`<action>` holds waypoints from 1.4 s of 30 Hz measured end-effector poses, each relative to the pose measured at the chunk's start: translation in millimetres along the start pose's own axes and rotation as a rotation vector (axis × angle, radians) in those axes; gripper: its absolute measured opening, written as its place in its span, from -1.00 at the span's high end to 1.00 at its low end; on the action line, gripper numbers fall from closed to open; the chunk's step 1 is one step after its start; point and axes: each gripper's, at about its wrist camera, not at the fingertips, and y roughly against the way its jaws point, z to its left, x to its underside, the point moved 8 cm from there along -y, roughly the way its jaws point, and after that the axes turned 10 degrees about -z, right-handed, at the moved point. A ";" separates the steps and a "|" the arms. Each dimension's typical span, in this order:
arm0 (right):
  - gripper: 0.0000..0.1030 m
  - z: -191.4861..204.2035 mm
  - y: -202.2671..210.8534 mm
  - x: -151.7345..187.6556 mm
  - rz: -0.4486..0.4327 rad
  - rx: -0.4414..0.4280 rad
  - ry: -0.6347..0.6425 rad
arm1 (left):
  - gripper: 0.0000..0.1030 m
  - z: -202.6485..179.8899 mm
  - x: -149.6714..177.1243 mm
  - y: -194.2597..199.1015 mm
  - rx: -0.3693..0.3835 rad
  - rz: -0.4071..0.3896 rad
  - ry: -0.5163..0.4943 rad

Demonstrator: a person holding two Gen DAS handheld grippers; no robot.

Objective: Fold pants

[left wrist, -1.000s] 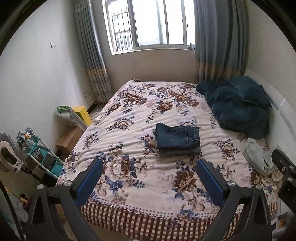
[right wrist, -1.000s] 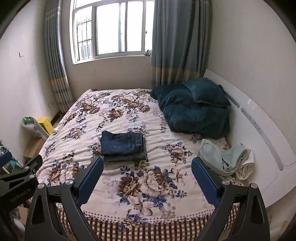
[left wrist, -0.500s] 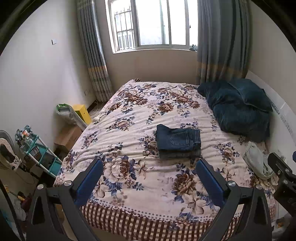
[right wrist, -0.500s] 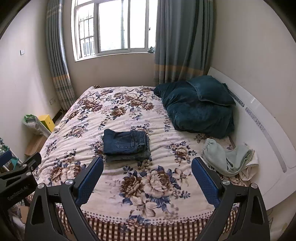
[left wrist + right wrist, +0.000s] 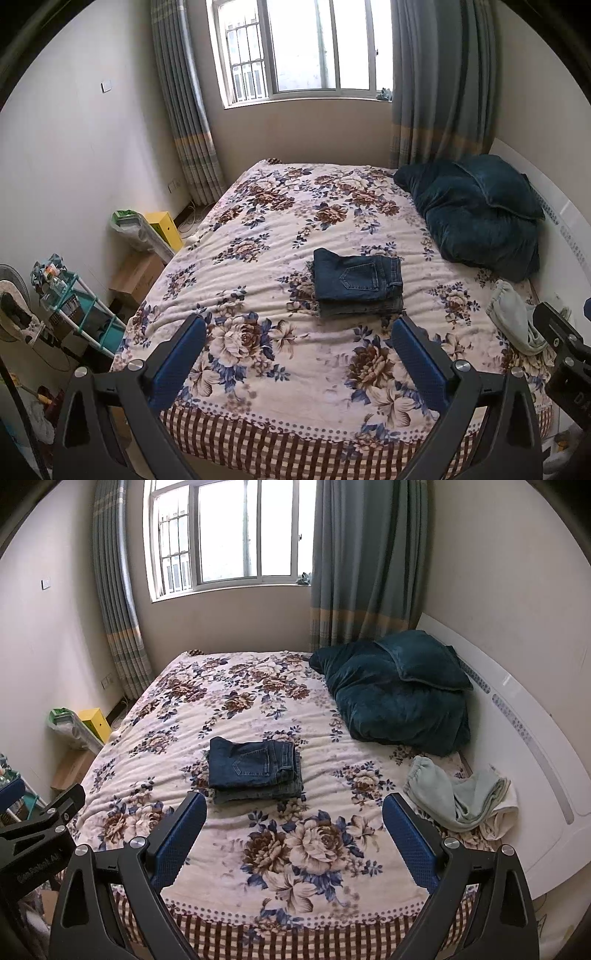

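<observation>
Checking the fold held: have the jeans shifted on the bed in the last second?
No. The jeans lie folded on the same flowers of the bedspread; only the cameras drew back.

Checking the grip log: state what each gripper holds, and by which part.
Nothing is held. The left gripper and right gripper are both open and empty; the folded jeans lie on the bed.

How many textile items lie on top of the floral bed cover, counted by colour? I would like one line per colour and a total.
Dark blue, folded jeans: 1
Teal, pillow and duvet: 2
Pale green garment: 1
Total: 4
</observation>
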 end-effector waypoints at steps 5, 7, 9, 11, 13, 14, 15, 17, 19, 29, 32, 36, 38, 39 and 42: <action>-0.91 -2.0 0.9 2.9 0.003 -0.001 -0.003 | -1.00 -0.3 -0.7 -0.8 0.005 -0.003 -0.003; -0.91 -1.7 0.4 3.5 0.005 0.000 0.000 | -1.00 -0.5 -0.3 -0.9 0.003 -0.003 -0.005; -0.91 -1.9 0.0 5.1 0.009 0.000 0.001 | -1.00 0.7 -0.3 -0.4 0.003 -0.005 -0.006; -0.91 -2.0 0.8 5.8 0.009 0.002 0.002 | -1.00 1.4 -0.9 0.0 0.005 -0.007 -0.005; -0.91 -1.2 0.3 5.5 0.009 0.001 0.003 | -1.00 0.5 -0.1 0.2 0.008 -0.005 -0.007; -0.91 -0.9 0.7 5.7 0.009 0.000 0.005 | -1.00 0.0 0.0 0.5 0.007 -0.005 -0.006; -0.91 -1.0 1.1 5.9 0.008 0.001 0.003 | -1.00 -0.2 -0.1 0.7 0.008 -0.006 -0.008; -0.91 -1.0 1.6 5.4 0.006 0.001 0.004 | -1.00 -0.1 -0.4 1.0 0.010 -0.007 -0.005; -0.91 0.1 2.5 4.7 0.003 -0.001 0.007 | -1.00 -0.4 -0.8 0.9 0.011 -0.008 -0.006; -0.92 0.4 -1.5 -3.4 -0.005 -0.003 0.016 | -1.00 0.1 -7.7 3.8 0.010 -0.029 -0.013; -0.97 -0.6 -2.7 -5.0 -0.008 0.000 0.016 | -1.00 -0.3 -8.6 4.8 0.008 -0.036 -0.014; -0.97 -0.5 -2.4 -5.7 -0.010 0.001 0.017 | -1.00 0.1 -9.2 5.6 0.009 -0.038 -0.011; -0.97 -0.3 -2.4 -6.8 -0.013 -0.002 0.016 | -1.00 0.3 -9.0 5.4 0.008 -0.040 -0.014; -0.97 -0.4 -2.3 -7.0 -0.014 -0.003 0.016 | -1.00 0.6 -9.5 5.6 0.008 -0.040 -0.014; -0.97 -0.3 -2.0 -8.0 -0.015 -0.004 0.017 | -1.00 0.8 -9.5 5.8 0.008 -0.041 -0.015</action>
